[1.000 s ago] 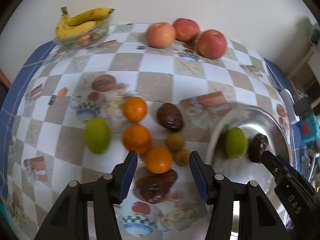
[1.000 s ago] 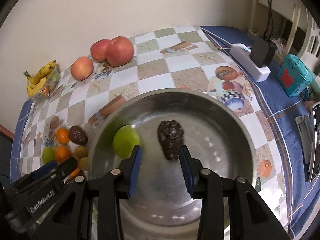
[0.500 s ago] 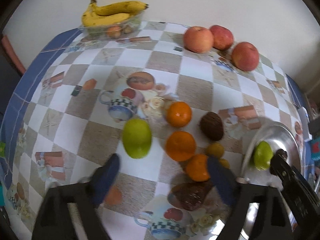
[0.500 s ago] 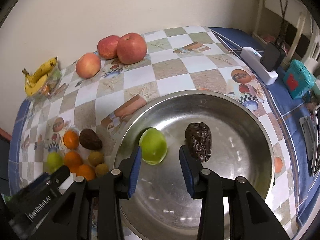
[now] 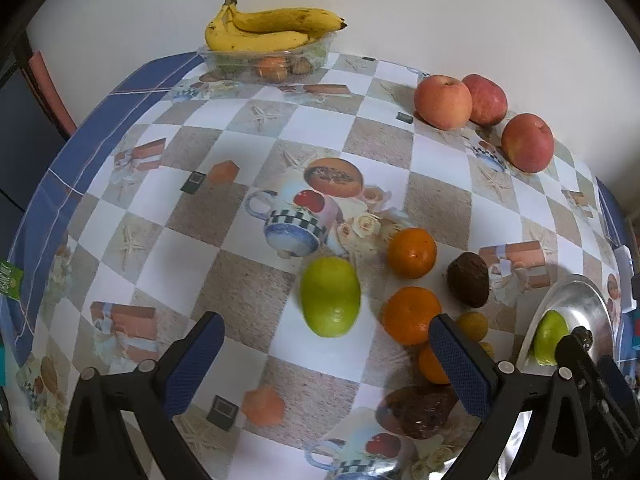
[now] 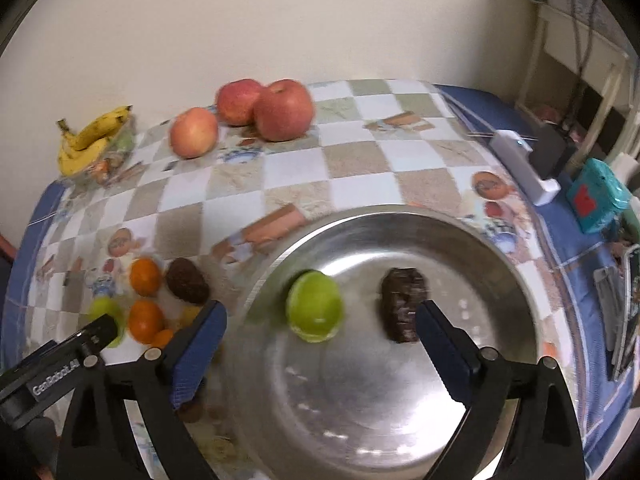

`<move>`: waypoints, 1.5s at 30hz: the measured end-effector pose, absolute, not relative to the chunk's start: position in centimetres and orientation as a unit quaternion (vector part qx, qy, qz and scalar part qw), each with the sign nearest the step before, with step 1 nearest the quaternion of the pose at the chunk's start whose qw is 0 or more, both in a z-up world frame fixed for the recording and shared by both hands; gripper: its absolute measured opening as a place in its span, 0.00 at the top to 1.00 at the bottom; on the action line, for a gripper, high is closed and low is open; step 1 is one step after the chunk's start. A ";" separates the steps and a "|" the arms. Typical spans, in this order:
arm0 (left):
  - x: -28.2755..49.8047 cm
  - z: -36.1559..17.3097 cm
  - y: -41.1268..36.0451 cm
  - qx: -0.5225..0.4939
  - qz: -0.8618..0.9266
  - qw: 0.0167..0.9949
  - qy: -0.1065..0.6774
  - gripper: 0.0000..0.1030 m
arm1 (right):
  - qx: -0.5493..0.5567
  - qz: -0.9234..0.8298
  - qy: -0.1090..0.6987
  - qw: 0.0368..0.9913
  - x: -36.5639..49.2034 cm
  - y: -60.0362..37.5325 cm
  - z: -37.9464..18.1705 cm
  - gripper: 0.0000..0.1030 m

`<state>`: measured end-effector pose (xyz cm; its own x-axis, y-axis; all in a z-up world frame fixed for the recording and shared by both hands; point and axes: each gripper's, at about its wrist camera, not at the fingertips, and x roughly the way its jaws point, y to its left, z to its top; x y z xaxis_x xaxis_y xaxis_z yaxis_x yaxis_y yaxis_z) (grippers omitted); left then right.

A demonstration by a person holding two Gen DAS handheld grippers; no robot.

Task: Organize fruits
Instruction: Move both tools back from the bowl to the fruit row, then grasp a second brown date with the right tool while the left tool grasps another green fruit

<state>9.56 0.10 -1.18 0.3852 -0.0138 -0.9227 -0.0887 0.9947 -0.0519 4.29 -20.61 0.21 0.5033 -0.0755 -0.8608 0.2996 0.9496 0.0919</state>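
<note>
My left gripper (image 5: 326, 354) is open and empty, hovering just in front of a green fruit (image 5: 330, 297) on the checked tablecloth. Right of that fruit lie oranges (image 5: 412, 253), a dark brown fruit (image 5: 468, 280) and small yellow fruits (image 5: 473, 325). My right gripper (image 6: 320, 342) is open and empty over a steel bowl (image 6: 472, 240) that holds a green fruit (image 6: 315, 306) and a dark brown fruit (image 6: 403, 304). The bowl's rim also shows in the left wrist view (image 5: 580, 292). The left gripper's body shows at the lower left of the right wrist view.
Three red apples (image 5: 442, 102) lie near the far wall. Bananas (image 5: 268, 30) rest on a clear tray of small fruits at the far left. A white power strip (image 6: 524, 160) and a teal box (image 6: 598, 196) lie right of the bowl.
Both grippers have opened wider. The left gripper has swung left, from over the oranges towards the green fruit. The right gripper has drifted left and back over the bowl.
</note>
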 end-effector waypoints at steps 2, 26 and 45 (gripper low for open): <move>9.7 -1.3 0.8 -0.056 0.025 0.830 0.554 0.00 | 0.123 -0.087 0.488 0.860 4.5 -20.0 0.1 0.07; 10.1 -1.2 3.0 -0.095 -0.013 0.825 0.556 0.02 | 0.089 0.069 0.529 0.841 5.8 -12.8 -2.1 0.38; 10.1 -4.1 3.3 -0.124 -0.011 0.790 0.601 0.05 | 0.017 0.094 0.588 0.804 5.9 -10.2 -5.3 0.44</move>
<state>10.10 3.33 -4.11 0.2776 -0.1664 -0.9462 -0.1308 0.9692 -0.2088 5.88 -10.16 -5.28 0.2919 0.1709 -0.9411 -0.1321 0.9817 0.1373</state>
